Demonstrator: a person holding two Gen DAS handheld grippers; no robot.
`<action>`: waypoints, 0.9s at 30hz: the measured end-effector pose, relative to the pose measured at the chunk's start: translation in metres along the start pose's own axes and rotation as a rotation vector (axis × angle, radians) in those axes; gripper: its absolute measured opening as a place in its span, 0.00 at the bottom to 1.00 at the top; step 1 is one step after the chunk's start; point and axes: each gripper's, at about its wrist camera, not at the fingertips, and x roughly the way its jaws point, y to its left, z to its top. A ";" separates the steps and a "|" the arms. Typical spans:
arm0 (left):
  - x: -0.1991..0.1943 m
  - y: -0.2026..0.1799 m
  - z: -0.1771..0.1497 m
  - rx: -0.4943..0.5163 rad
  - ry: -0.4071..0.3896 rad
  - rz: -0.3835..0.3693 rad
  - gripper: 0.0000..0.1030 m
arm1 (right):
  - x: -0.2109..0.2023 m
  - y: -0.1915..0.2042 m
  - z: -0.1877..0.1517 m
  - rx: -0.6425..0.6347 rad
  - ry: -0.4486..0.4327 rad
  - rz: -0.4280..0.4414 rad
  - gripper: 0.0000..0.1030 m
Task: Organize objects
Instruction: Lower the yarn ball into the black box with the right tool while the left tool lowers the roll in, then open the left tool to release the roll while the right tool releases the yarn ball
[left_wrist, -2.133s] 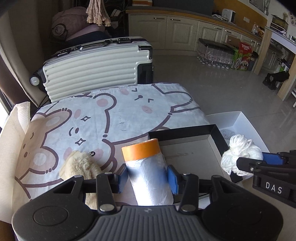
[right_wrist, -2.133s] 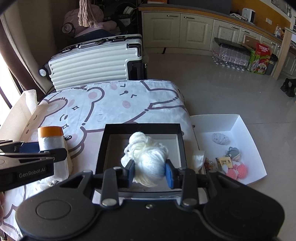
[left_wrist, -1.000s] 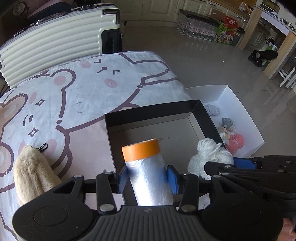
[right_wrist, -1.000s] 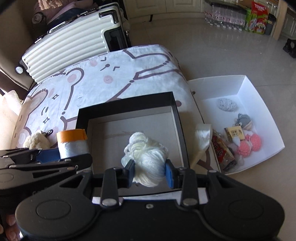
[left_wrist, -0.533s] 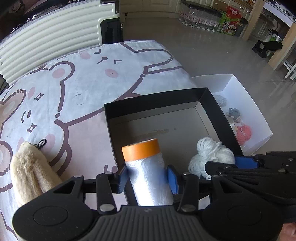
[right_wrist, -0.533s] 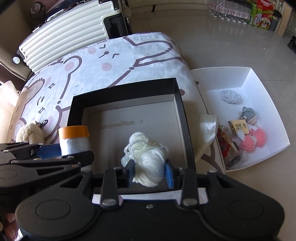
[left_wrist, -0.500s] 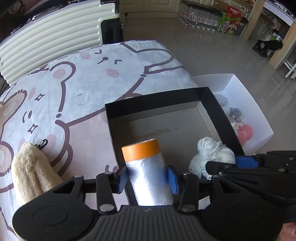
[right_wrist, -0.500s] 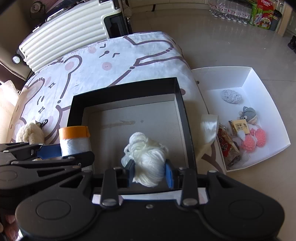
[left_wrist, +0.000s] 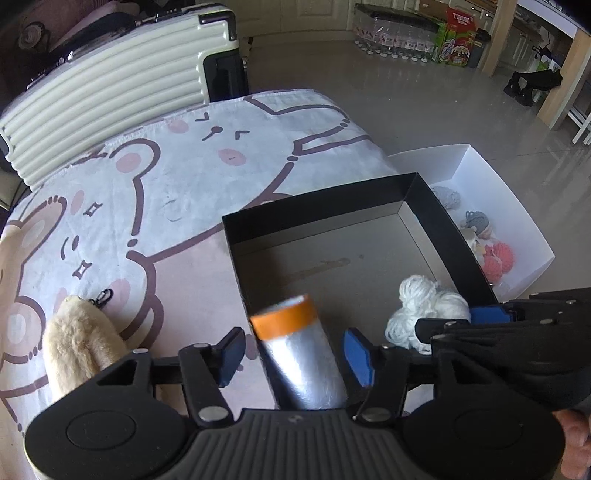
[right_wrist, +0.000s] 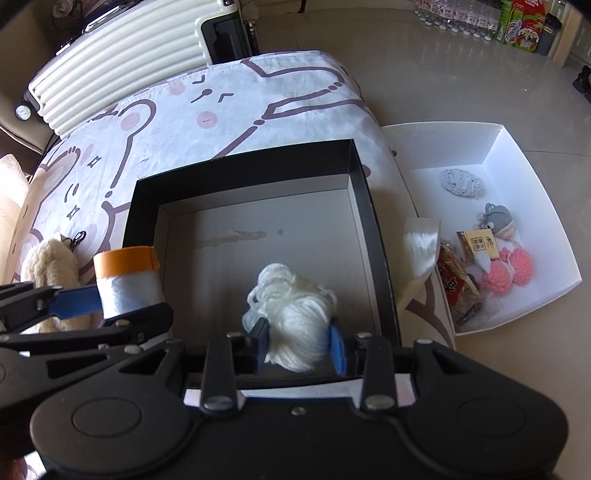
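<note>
A black open box (left_wrist: 317, 206) (right_wrist: 240, 173) sits on the bear-print cloth. My left gripper (left_wrist: 295, 354) stands open over the box's near left corner; the plastic film roll with orange tape end (left_wrist: 299, 354) (right_wrist: 125, 280) sits loose and tilted between its pads, touching neither. My right gripper (right_wrist: 299, 343) is shut on a white yarn ball (right_wrist: 295, 310) (left_wrist: 424, 306) held over the box's near right part. A cream plush keychain (left_wrist: 77, 343) (right_wrist: 48, 266) lies on the cloth left of the box.
A white tray (right_wrist: 517, 155) (left_wrist: 509, 199) beside the cloth on the right holds a grey yarn ball (right_wrist: 460, 182), a grey doll, pink pom-poms (right_wrist: 513, 269) and snack packets. A cream ribbed suitcase (left_wrist: 110, 92) stands behind the cloth. A white ribbon roll (right_wrist: 419, 251) lies between box and tray.
My left gripper's jaws have opened and let go of the film roll, which now tilts free between them. The right gripper still holds the yarn ball in the same place.
</note>
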 end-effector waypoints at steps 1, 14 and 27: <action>-0.002 0.001 0.000 0.000 -0.004 0.000 0.61 | 0.000 0.000 0.000 0.003 0.001 0.002 0.34; -0.010 0.022 -0.001 -0.048 -0.027 -0.005 0.65 | 0.014 0.013 0.002 -0.009 0.033 0.015 0.34; -0.018 0.045 0.000 -0.126 -0.064 0.004 0.65 | 0.027 0.039 0.003 -0.038 0.071 0.121 0.34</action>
